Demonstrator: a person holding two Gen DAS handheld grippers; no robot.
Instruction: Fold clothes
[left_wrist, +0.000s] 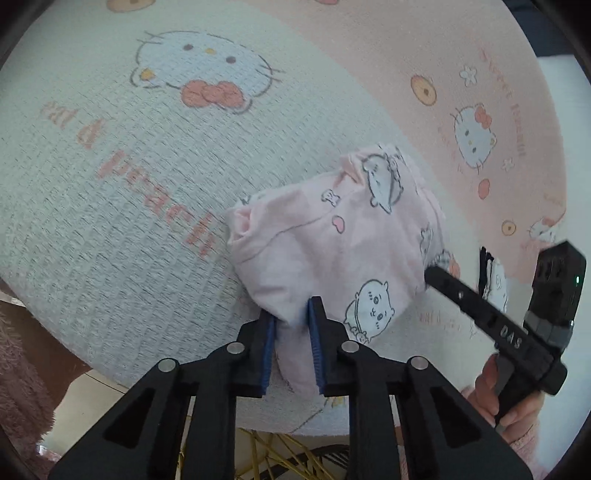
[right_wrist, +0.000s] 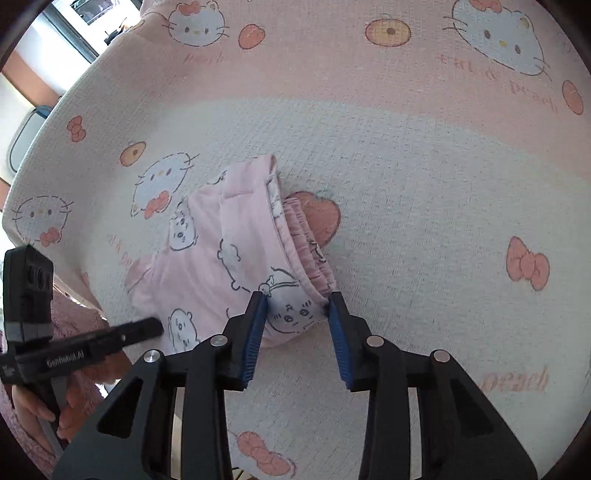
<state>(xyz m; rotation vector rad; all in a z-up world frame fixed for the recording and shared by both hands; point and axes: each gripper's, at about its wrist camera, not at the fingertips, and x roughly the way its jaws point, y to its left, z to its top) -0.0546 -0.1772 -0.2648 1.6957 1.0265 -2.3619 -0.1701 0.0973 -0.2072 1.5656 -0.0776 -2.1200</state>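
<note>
Left claw (left_wrist: 292, 325): closed on a bunched near edge of the pink garment (left_wrist: 332, 236), cloth pinched between its blue pads.
Pink garment: a small printed piece, crumpled in a heap on the cartoon-print cloth (left_wrist: 110, 206) covering the counter, near its front edge.
Handling: likely light, soft and limp; it should sag and slip flat rather than hold shape. Seams and the gathered waistband (right_wrist: 306, 240) look the firmest holds.
Right claw (right_wrist: 297, 306): jaws apart, straddling the waistband corner, pads flanking but not visibly squeezing it.
</note>
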